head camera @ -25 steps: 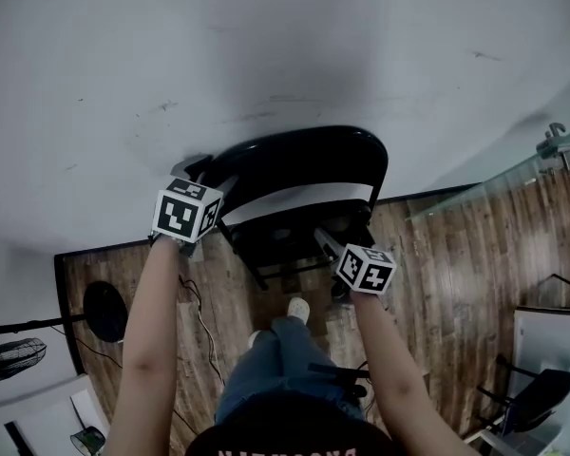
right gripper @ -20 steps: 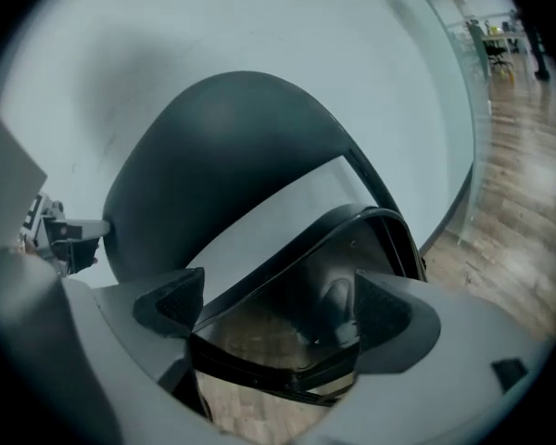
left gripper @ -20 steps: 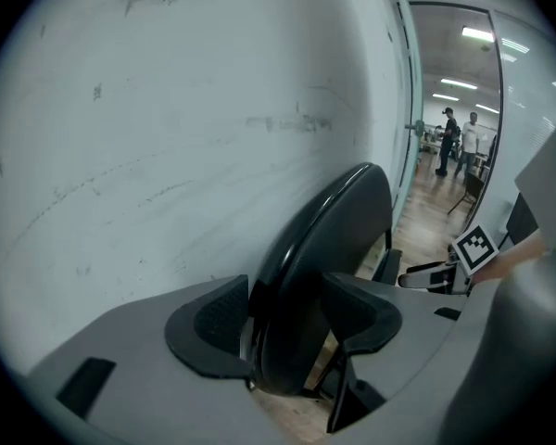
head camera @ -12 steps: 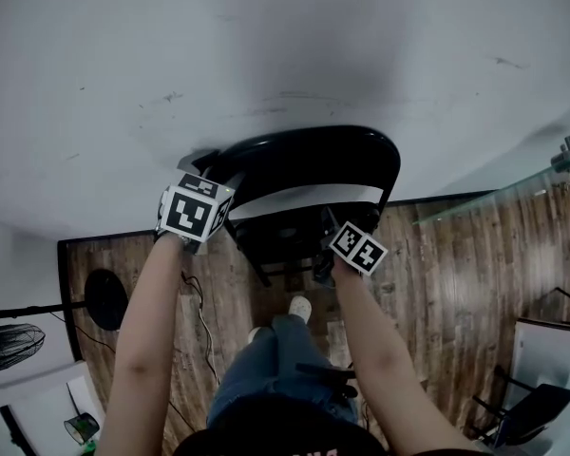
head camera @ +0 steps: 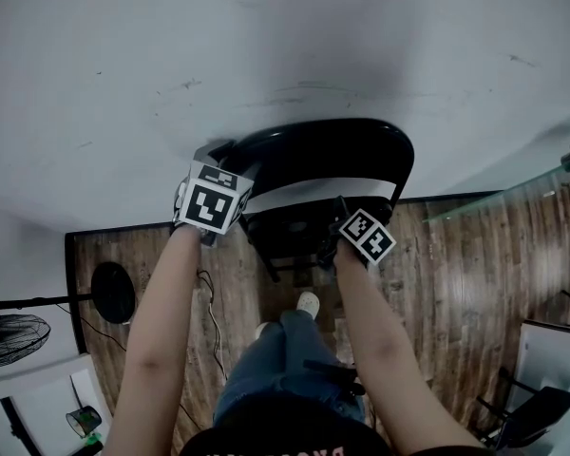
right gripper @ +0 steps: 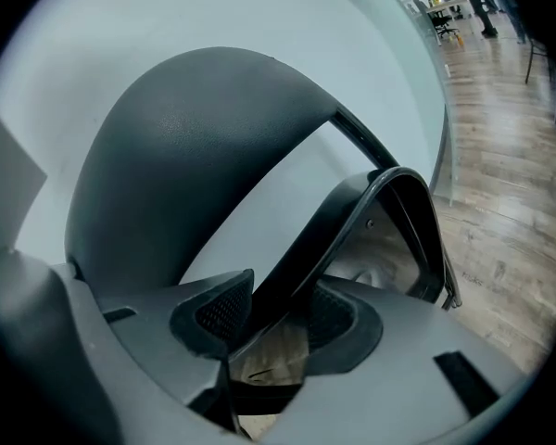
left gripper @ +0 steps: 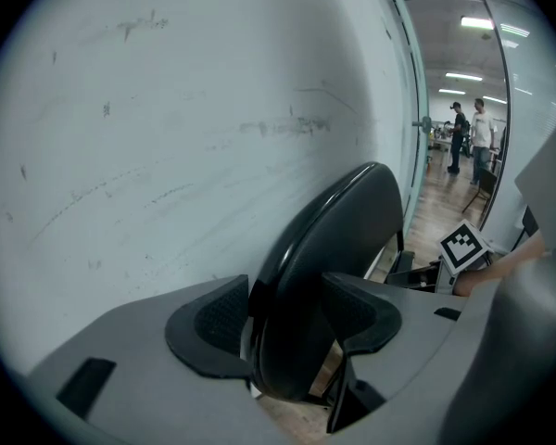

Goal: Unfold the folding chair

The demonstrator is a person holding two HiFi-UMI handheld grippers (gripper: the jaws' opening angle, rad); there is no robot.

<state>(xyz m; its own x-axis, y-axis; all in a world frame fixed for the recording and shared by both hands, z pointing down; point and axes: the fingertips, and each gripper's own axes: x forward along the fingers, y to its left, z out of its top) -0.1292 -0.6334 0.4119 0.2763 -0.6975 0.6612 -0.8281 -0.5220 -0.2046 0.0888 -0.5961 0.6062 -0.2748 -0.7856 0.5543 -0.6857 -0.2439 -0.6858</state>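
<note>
A black folding chair stands folded against the white wall, with its backrest above its seat. My left gripper is shut on the backrest's left edge. In the left gripper view the backrest fills the gap between the left gripper's two pads. My right gripper is at the seat's front edge, its jaws closing. In the right gripper view the seat's rim runs between the right gripper's pads and touches both, and the backrest rises behind.
On the wooden floor lie a fan, a round black base and a cable. My foot is just before the chair. A glass partition stands at the right. Two people stand far off.
My right gripper has moved left and down onto the seat's front edge, has rolled, and its jaws have closed around the rim. The left gripper has kept its hold on the backrest.
</note>
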